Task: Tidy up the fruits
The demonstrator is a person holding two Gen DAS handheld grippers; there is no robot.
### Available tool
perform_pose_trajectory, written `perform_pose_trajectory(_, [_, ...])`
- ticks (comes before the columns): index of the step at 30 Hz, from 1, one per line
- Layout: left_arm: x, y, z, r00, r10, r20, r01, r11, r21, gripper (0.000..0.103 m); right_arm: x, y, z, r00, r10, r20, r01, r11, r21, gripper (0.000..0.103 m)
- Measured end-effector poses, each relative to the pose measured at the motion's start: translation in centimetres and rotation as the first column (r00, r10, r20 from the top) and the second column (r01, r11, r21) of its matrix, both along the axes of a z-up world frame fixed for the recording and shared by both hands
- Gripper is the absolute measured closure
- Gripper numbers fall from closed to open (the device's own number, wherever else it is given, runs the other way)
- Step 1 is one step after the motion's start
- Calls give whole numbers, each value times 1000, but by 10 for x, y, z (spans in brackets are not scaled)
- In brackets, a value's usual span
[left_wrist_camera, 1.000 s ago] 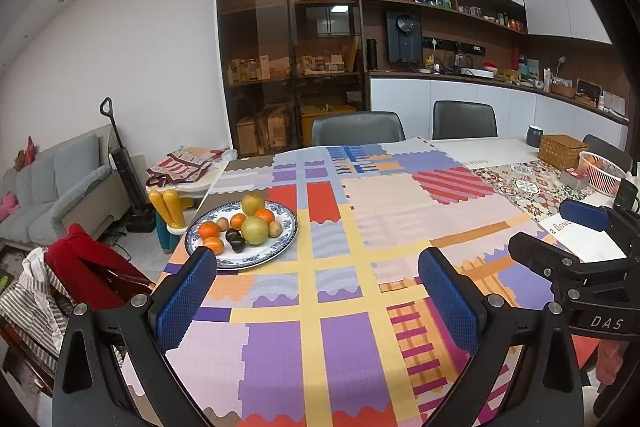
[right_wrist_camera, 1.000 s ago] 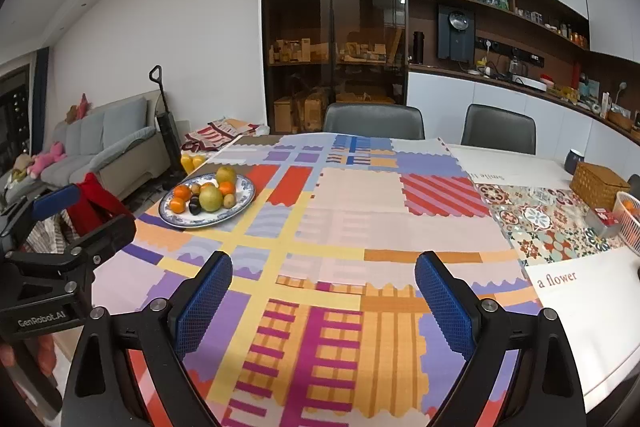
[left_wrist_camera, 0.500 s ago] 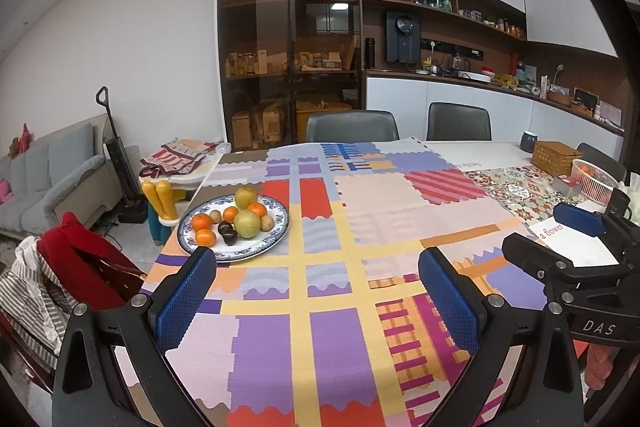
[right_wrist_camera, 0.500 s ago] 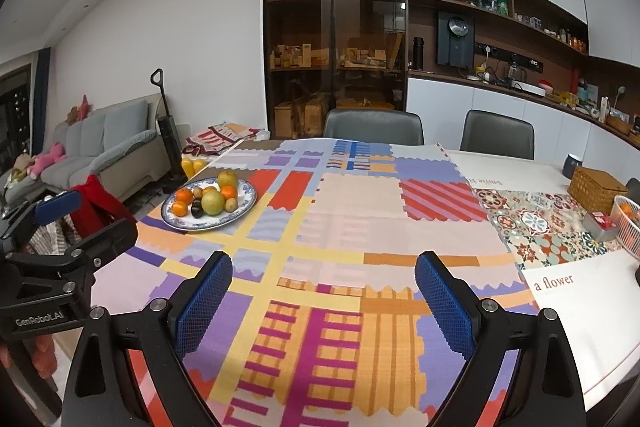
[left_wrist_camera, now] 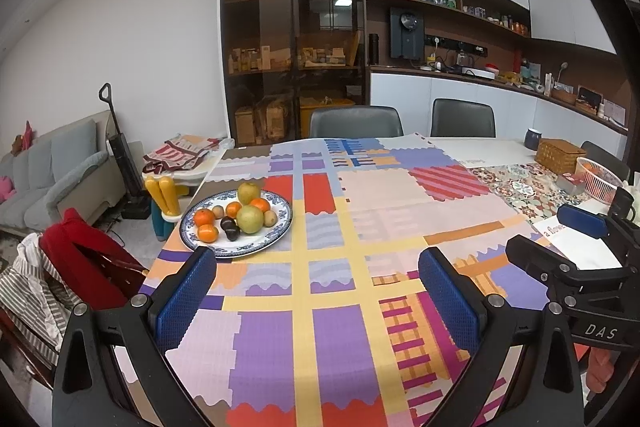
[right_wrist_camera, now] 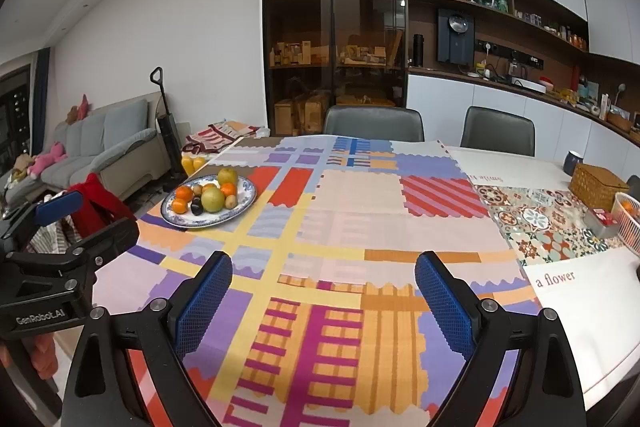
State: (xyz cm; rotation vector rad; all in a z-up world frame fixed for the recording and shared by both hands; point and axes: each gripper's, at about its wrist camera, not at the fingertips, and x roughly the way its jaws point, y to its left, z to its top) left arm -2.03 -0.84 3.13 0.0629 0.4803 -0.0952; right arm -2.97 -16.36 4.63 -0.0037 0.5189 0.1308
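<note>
Left wrist view: fruit plate point(left_wrist_camera: 280, 217) near worktop's left edge, ahead-left of left gripper point(left_wrist_camera: 316, 303); both grippers wide open, empty; left nearer.

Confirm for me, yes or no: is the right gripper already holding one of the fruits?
No: the right gripper stands open over the patchwork tablecloth with nothing between its pads, and the fruits lie on the plate.

The white mesh basket point(right_wrist_camera: 628, 223) runs off the right edge of the right wrist view, so only one orange fruit inside shows. The lettering point(left_wrist_camera: 554, 228) on the white table runner is cut short behind the right gripper point(left_wrist_camera: 552, 247). Jars and bottles on the wall shelf point(right_wrist_camera: 560, 33) are too small to identify.
</note>
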Motion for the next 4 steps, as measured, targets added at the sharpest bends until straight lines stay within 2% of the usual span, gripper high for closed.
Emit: perform_pose_trajectory(4, [1, -1, -1, 1000, -6, -11, 6, 1000, -5, 0, 2, 0, -2, 1000, 0, -6, 0, 1000, 0, 9])
